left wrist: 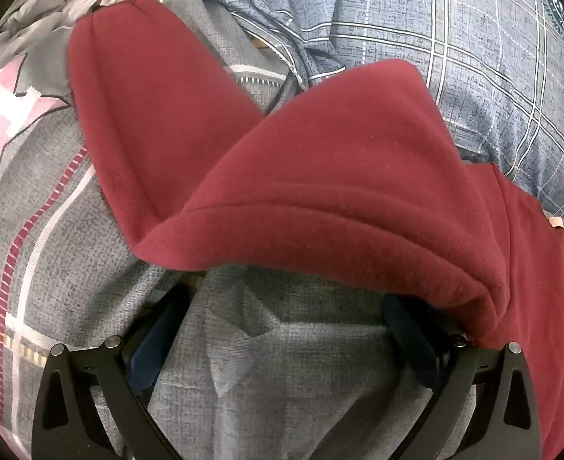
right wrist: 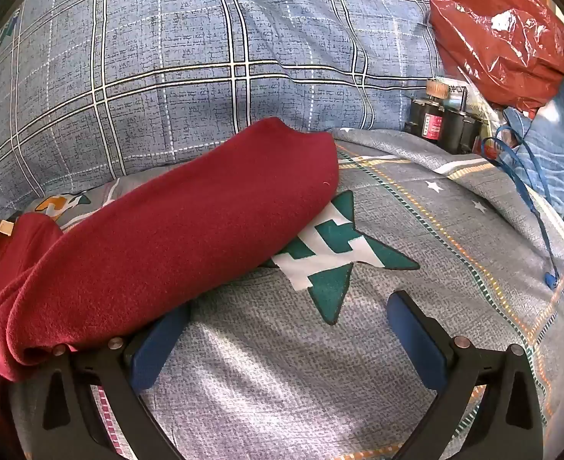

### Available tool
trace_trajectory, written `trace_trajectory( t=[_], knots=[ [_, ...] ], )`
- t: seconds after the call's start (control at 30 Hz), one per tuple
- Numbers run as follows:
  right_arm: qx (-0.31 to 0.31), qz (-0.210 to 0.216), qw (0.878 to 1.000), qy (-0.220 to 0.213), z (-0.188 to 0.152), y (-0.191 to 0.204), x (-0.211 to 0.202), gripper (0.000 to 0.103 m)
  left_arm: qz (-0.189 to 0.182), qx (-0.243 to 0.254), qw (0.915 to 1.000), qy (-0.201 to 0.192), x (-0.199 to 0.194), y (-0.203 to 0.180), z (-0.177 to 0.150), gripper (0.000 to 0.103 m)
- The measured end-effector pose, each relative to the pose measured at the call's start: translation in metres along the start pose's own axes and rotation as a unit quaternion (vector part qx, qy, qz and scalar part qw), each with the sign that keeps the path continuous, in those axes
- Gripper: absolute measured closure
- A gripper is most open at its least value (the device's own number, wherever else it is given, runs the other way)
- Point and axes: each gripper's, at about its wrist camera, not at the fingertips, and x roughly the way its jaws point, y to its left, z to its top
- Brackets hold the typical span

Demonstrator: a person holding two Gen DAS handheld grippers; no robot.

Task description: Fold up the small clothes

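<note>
Burgundy fleece, the small top [left wrist: 320,176] lay on the grey star-print bedsheet [left wrist: 282,364], sleeves draped over my tools. I had both the left gripper [left wrist: 282,318] and the right gripper [right wrist: 289,322] spread apart and holding nothing, I judged for a sleeve fold. Only the right view showed the red plastic bag [right wrist: 500,30] and neck label [right wrist: 5,227].

- bed's got a grey sheet [right wrist: 289,375] with stripes and star prints, one green star [right wrist: 335,257], one pink star [left wrist: 2,122]
- red fleece garment [left wrist: 320,176] lies right on the sheet, partly covering the green star
- blue plaid quilt [right wrist: 190,57] piled along the far side
- shiny red plastic bag [right wrist: 500,34] and some dark bottles [right wrist: 439,122] at the far right edge
</note>
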Motion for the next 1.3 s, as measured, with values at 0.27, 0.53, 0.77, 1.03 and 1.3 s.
trace_trajectory(
  t=[0.27,0.53,0.77,1.03,1.3],
  knots=[
    [0.004,-0.006,1.000,0.007,0.002,0.003,0.000,0.000,0.007,0.020,0.9997,0.009,-0.010,-0.003,-0.003,0.001],
    [-0.035,0.092,0.994,0.048,-0.037,0.018,-0.078,0.001,-0.023,0.048,0.9986,0.000,-0.066,-0.002,-0.006,0.008],
    [-0.065,0.180,0.982,0.004,-0.041,0.047,-0.200,0.000,-0.056,0.053,0.9954,-0.057,-0.124,0.002,-0.027,0.008],
    [-0.099,0.253,0.962,-0.025,-0.031,0.122,-0.260,0.000,-0.062,0.081,0.9915,-0.081,-0.161,-0.006,-0.041,0.008],
    [-0.130,0.281,0.949,-0.053,-0.032,0.216,-0.248,0.000,-0.053,0.103,0.9904,-0.075,-0.162,-0.028,-0.033,0.008]
  ],
)
